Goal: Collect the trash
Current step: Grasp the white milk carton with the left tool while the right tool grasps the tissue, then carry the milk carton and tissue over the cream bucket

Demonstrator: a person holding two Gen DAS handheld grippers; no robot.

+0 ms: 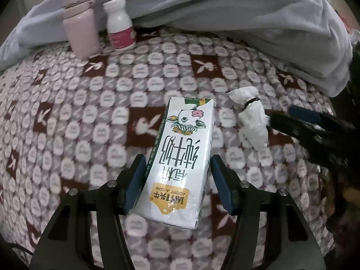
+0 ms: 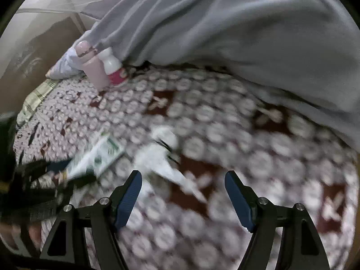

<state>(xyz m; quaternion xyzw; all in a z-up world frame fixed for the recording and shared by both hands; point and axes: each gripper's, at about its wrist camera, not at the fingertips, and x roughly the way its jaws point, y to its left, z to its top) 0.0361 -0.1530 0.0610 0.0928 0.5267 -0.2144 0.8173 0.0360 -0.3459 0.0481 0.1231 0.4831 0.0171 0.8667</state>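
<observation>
The milk carton (image 1: pixel 180 157) lies flat on the patterned blanket (image 1: pixel 67 112), between the blue pads of the left gripper (image 1: pixel 177 184), whose jaws straddle it but do not visibly press yet. Best to squeeze squarely across its long sides before lifting. To its right, the crumpled tissue (image 1: pixel 252 121) lies near the right gripper (image 2: pixel 183 198), spread and empty; it should centre over the wad first.

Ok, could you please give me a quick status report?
Left gripper jaws astride milk carton, not clamped. Right gripper open, nearing tied tissue wad. Nothing in the way.
</observation>
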